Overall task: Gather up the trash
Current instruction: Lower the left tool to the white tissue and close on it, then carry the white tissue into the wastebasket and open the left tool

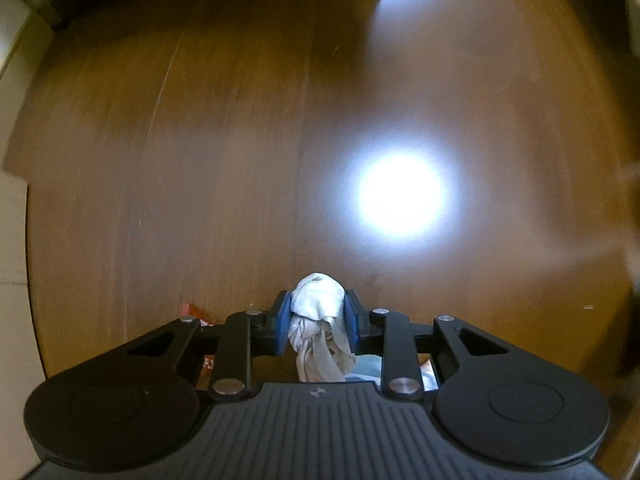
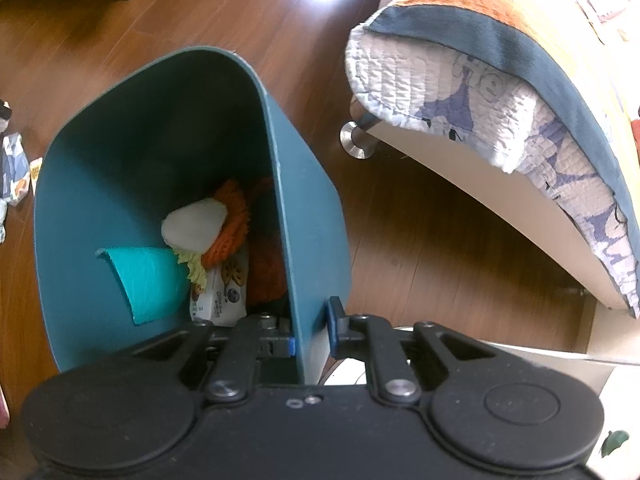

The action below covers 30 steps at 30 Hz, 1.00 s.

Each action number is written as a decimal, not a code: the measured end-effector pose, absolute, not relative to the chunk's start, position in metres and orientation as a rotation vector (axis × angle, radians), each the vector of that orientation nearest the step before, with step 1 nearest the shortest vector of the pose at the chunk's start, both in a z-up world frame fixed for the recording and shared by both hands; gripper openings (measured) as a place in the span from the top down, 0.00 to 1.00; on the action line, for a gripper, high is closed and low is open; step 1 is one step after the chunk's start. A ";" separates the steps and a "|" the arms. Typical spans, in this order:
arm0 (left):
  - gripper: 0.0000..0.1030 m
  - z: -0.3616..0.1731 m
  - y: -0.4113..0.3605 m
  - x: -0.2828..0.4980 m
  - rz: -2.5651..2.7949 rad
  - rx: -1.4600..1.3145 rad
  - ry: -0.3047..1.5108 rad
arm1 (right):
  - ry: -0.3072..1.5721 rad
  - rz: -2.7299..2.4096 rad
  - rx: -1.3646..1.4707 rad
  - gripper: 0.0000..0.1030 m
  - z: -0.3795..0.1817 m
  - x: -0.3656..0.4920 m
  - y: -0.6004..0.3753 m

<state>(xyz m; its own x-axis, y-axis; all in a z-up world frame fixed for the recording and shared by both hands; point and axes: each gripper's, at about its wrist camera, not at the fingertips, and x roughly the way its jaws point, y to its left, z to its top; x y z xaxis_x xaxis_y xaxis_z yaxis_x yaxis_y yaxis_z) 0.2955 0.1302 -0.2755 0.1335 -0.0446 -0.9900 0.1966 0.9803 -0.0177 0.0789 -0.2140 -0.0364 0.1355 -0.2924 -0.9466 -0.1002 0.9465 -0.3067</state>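
Both hand-held grippers are clamped on something. Pointing straight down at the wooden floor (image 1: 200, 140), the left hand-held gripper (image 1: 318, 322) pinches a crumpled whitish tissue (image 1: 318, 300) between its blue pads (image 1: 285, 320); the tissue bulges above the fingertips and hangs in loose folds behind them, clear of the floor. A red wrapper (image 1: 192, 311) lies on the boards just left of the gripper, partly hidden by its black linkage, and more paper scraps (image 1: 368, 368) peek out beneath it, too covered to identify. A bright patch of glare sits on the floor to the right of centre.

The right hand-held gripper (image 2: 312, 334) grips the near right wall of a teal trash bin (image 2: 312, 220) — one finger inside, the other outside, pads pressed against the plastic. The bin appears tilted, its mouth facing the camera. Inside it lie a turquoise cup (image 2: 152, 280) on its side, a white rounded piece (image 2: 196, 226), an orange knitted-looking item (image 2: 230, 224), and a white printed packet (image 2: 222, 296).

More litter (image 2: 16, 172) rests on the floor at the far left of this view, well apart from the bin. To the right stands a bed (image 2: 460, 164) on a metal leg (image 2: 358, 140), draped with a quilted blanket (image 2: 480, 92) — white and purple underneath, orange with a dark border on top.
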 end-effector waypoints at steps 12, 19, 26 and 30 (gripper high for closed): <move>0.74 -0.128 0.043 0.251 -0.573 0.156 1.184 | 1.430 -0.185 -0.231 0.88 -0.033 0.077 -0.230; 0.74 -0.060 -0.033 0.207 -0.827 0.214 1.072 | 1.418 -0.204 -0.157 0.88 -0.034 0.076 -0.247; 0.74 -0.018 -0.105 0.160 -1.046 0.269 0.978 | 1.421 -0.220 -0.093 0.88 -0.035 0.065 -0.260; 0.74 -0.016 -0.146 0.145 -1.101 0.277 0.966 | 1.435 -0.218 -0.074 0.87 -0.036 0.057 -0.262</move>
